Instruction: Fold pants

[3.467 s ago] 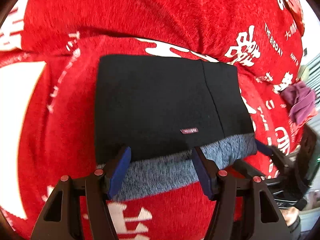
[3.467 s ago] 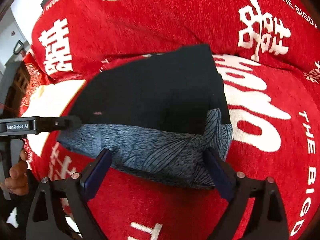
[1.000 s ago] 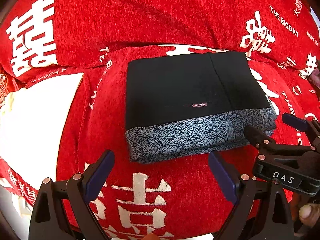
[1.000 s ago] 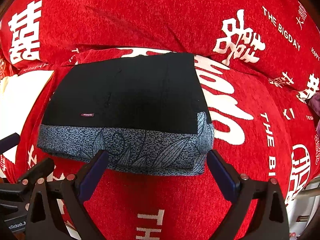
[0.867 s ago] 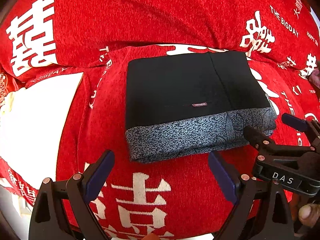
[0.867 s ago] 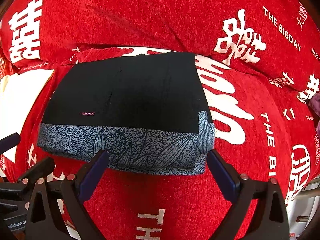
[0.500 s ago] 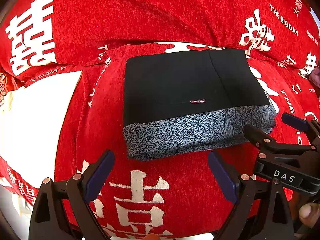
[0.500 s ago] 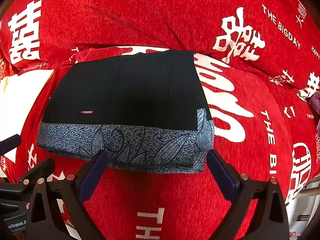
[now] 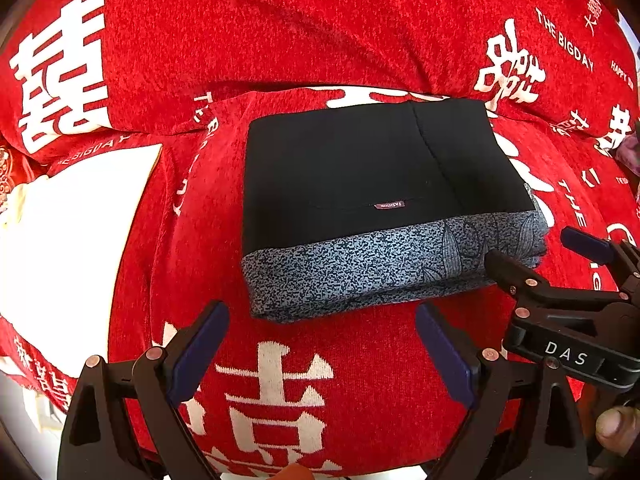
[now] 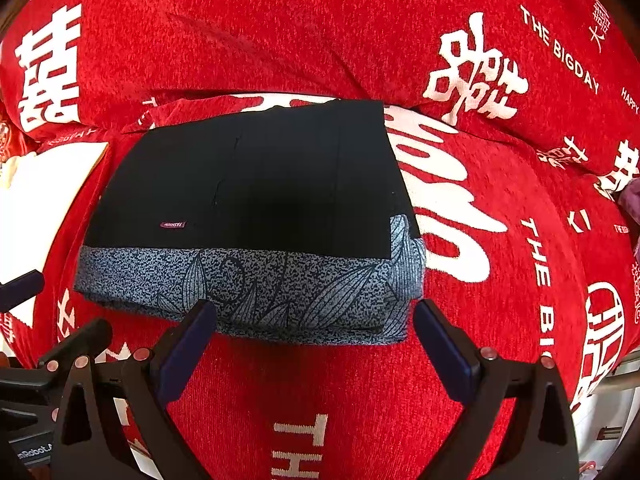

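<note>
The pants [image 9: 360, 184] lie folded into a flat rectangle on the red cover, black on top with a grey-blue leaf-print band along the near edge; they also show in the right wrist view [image 10: 256, 216]. My left gripper [image 9: 322, 344] is open and empty, just short of the near edge. My right gripper [image 10: 316, 340] is open and empty, its tips at the near right part of the printed band. It also shows at the right of the left wrist view [image 9: 548, 252], beside the pants' right corner.
A red plush cover [image 9: 320, 32] with white characters lies over the sofa seat and back. A white patch [image 9: 68, 232] lies to the left. A purple cloth [image 10: 632, 200] sits at the far right edge.
Both grippers have let go of the folded pants and drawn back from them. Over the last second the views have shifted only slightly; the pants lie still.
</note>
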Motion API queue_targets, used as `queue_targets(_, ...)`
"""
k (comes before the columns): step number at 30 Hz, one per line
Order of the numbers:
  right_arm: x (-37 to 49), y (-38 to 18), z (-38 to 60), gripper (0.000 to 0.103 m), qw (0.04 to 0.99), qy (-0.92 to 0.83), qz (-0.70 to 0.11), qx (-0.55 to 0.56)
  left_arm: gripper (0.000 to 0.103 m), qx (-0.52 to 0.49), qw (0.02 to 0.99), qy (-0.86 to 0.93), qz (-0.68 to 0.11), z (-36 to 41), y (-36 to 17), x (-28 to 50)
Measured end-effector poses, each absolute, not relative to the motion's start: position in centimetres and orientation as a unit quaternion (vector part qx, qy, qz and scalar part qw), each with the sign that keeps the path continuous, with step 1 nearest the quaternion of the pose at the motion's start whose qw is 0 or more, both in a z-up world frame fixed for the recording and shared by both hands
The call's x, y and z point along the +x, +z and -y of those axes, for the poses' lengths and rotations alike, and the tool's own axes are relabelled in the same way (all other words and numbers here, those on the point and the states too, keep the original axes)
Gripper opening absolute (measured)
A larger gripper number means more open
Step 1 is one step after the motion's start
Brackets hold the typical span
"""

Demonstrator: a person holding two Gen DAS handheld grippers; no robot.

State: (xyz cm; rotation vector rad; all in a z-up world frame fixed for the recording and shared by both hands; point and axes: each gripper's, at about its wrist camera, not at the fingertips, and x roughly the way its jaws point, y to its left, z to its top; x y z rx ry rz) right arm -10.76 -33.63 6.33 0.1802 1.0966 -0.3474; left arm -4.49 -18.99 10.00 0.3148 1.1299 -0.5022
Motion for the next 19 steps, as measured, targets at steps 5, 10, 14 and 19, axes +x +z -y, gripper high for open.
queue_targets(5,-10.8,6.4,33.7,0.099,0.836,-0.164,-0.517,0.085,0.095,0.145,0.804,-0.237,-0.526,19.1,10.3,-4.4)
queue_targets(10,-10.9,6.6,33.8,0.099,0.836,-0.165,-0.515,0.086,0.095,0.138,0.802,-0.241,-0.528,19.1,10.4,-4.3)
queue_targets(14,-11.1,6.7,33.8,0.099,0.836,-0.168,-0.514,0.087,0.095,0.137,0.802,-0.245,-0.527,19.0,10.6,-4.4)
queue_targets(19,-11.4,6.9,33.5,0.099,0.836,-0.171,-0.513,0.089,0.095,0.137,0.807,-0.248,-0.518,18.5,11.1,-5.1)
